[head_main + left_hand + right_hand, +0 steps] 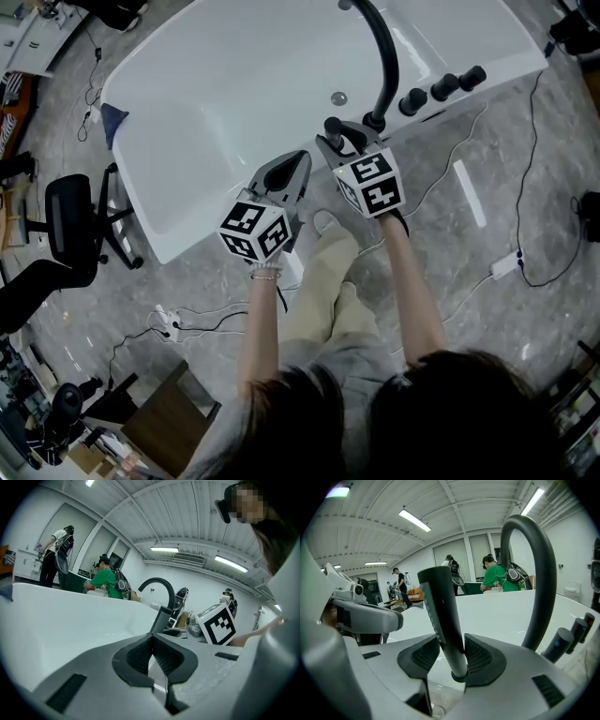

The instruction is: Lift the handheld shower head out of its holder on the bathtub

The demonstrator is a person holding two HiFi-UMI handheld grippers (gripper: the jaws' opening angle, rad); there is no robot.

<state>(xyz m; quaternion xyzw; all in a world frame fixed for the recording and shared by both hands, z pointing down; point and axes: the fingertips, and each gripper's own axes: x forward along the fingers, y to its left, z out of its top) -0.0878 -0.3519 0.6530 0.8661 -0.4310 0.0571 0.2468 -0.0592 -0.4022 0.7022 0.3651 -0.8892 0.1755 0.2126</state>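
The handheld shower head's dark handle (443, 616) stands upright in its holder on the white bathtub's (216, 103) near rim, seen from above as a short black stub (333, 127). My right gripper (452, 641) is open, and the handle stands between its two pads, close to both. It sits at the tub edge in the head view (339, 141). My left gripper (298, 157) hovers just left of it over the rim, shut with nothing in it (152, 641). From the left gripper view the handle (161, 618) is ahead and slightly right.
A black arched spout (382, 56) rises just behind the holder, with three black knobs (441, 89) to its right. The drain (338, 97) lies in the tub floor. An office chair (70, 225) and cables lie on the floor. People work beyond the tub.
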